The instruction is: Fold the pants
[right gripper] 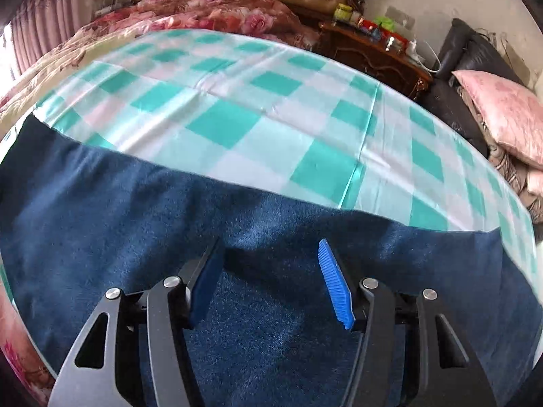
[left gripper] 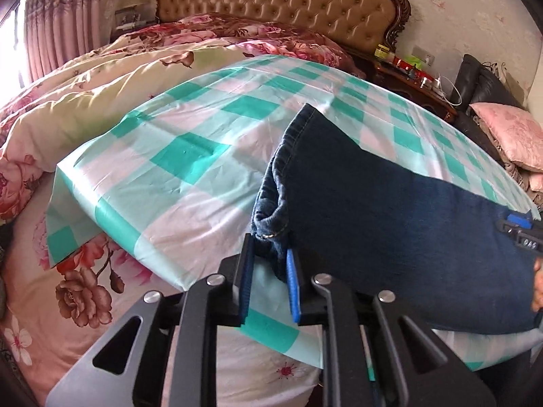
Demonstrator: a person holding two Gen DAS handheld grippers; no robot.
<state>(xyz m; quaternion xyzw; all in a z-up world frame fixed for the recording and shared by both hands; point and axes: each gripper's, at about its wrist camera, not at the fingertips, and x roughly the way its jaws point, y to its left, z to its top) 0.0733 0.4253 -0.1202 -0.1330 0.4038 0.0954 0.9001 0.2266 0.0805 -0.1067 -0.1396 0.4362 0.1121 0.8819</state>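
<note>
Pants (left gripper: pixel 390 210), dark blue, lie on the checked green sheet (left gripper: pixel 190 156) on the bed. Left claw (left gripper: pixel 269 257) pinches their bunched waistband. Right claw (right gripper: pixel 269 264) hovers half-open over them, gripping nothing. Far off stand a padded headboard (left gripper: pixel 281 0) and a cluttered nightstand (right gripper: pixel 373 51). The pants' right end is cut off.

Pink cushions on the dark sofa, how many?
2. One big pink cushion leans upright on the dark sofa, right of the bed. A second pink one peeks out just below it, mostly cut off. More may be hidden.
</note>
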